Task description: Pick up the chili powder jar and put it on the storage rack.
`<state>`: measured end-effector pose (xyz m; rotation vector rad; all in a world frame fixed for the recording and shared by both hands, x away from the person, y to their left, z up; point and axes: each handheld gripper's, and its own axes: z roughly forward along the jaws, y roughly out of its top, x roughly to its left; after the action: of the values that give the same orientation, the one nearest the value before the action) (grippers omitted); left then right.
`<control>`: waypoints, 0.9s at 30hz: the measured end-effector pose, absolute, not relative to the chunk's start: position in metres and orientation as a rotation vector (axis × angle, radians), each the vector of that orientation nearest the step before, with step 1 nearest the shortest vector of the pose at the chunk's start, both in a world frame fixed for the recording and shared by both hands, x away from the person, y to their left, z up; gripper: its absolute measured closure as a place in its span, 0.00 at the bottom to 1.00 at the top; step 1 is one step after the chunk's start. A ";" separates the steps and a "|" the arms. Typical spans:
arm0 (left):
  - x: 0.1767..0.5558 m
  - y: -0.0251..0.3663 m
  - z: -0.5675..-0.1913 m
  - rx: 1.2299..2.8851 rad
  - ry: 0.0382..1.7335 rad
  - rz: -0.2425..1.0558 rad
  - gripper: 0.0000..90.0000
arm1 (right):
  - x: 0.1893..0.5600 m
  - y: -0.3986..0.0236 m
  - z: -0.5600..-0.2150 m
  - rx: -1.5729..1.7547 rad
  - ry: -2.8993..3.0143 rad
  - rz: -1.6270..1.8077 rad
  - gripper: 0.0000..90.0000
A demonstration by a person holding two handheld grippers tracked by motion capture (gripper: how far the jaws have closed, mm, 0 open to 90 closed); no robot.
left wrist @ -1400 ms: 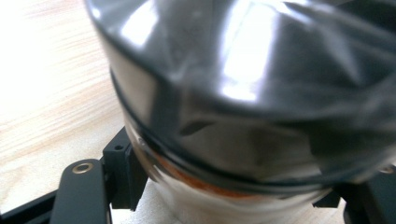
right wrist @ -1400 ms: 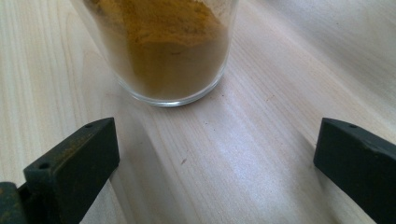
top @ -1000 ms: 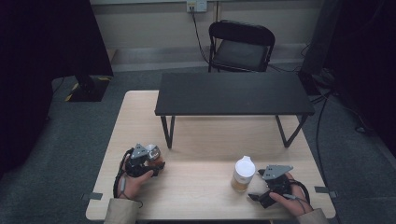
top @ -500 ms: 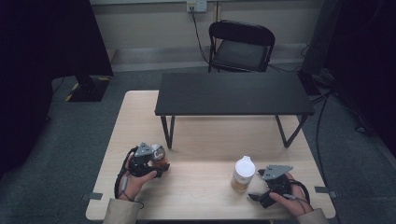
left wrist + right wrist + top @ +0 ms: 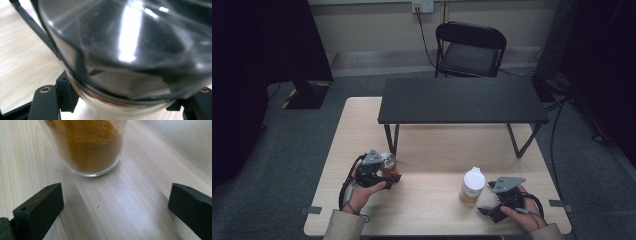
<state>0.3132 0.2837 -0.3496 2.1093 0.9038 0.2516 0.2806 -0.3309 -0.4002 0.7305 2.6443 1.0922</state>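
Black jaws with screw holes are fitted; a grey triangular plate is mounted behind them on each gripper (image 5: 384, 172); beige sleeves (image 5: 343, 226) are worn.

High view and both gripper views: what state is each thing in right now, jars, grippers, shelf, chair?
Left gripper: shut on the silver-lidded jar.
Silver-lidded jar: lid on, gripped and held above the table.
White-lidded jar: upright on the table, lid on, partly full of brown powder, untouched.
Right gripper: open, jaws apart and short of the white-lidded jar.
Black shelf: standing, top bare.
Folding chair: unfolded.
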 end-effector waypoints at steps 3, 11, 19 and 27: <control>0.315 0.281 -0.347 2.112 0.889 0.246 0.34 | 0.281 -0.331 -0.400 0.732 2.645 1.092 0.00; 0.320 0.272 -0.336 2.117 0.868 0.244 0.34 | 0.281 -0.331 -0.400 0.730 2.644 1.092 0.00; 0.327 0.267 -0.325 2.104 0.846 0.226 0.34 | 0.281 -0.331 -0.400 0.730 2.644 1.092 0.00; 0.334 0.261 -0.311 2.106 0.844 0.211 0.34 | 0.281 -0.331 -0.400 0.730 2.644 1.092 0.00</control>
<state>0.3338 0.2608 -0.3114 2.1056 0.8442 0.2110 0.2806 -0.3309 -0.4001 0.7299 2.6443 1.0920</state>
